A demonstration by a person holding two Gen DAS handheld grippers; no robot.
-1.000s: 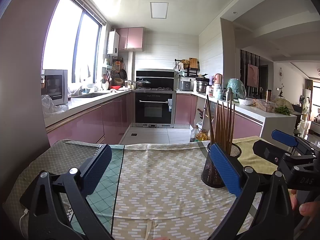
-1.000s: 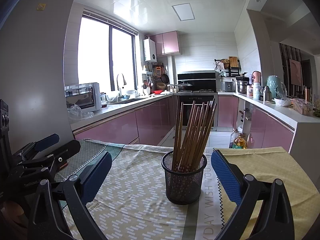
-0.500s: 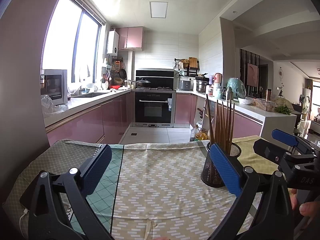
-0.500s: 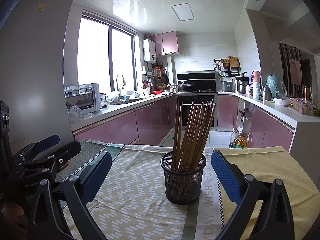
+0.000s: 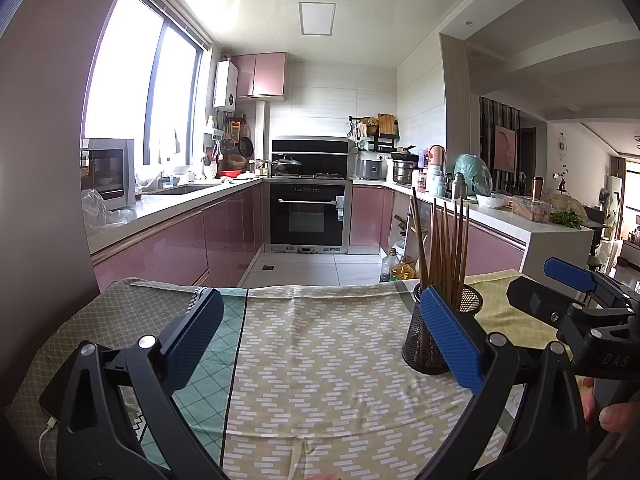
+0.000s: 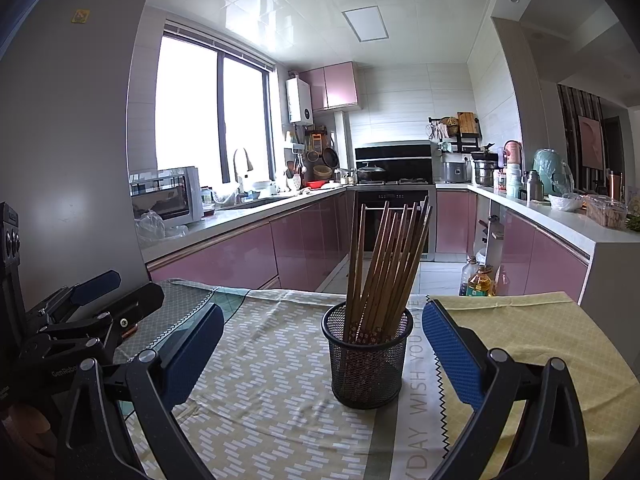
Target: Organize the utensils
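Observation:
A black mesh cup [image 6: 367, 356] stands upright on the patterned tablecloth [image 6: 264, 392], holding several brown wooden chopsticks [image 6: 384, 264]. It sits ahead of my right gripper [image 6: 320, 352], between the lines of its open blue pads, which hold nothing. In the left wrist view the cup [image 5: 424, 340] is at the right, partly behind the right pad, with the chopsticks [image 5: 444, 248] rising above it. My left gripper [image 5: 320, 340] is open and empty over bare cloth. Each gripper shows at the edge of the other's view.
The table's far edge [image 5: 320, 286] drops to the kitchen floor. Pink cabinets [image 6: 248, 252] run along the left, an oven [image 5: 308, 216] at the back, a cluttered counter [image 5: 520, 216] on the right. Oil bottles [image 6: 476, 280] stand on the floor beyond the table.
The right gripper has drifted very slightly, so the cup sits a touch further left in its view. The left gripper has stayed still. Both stay open.

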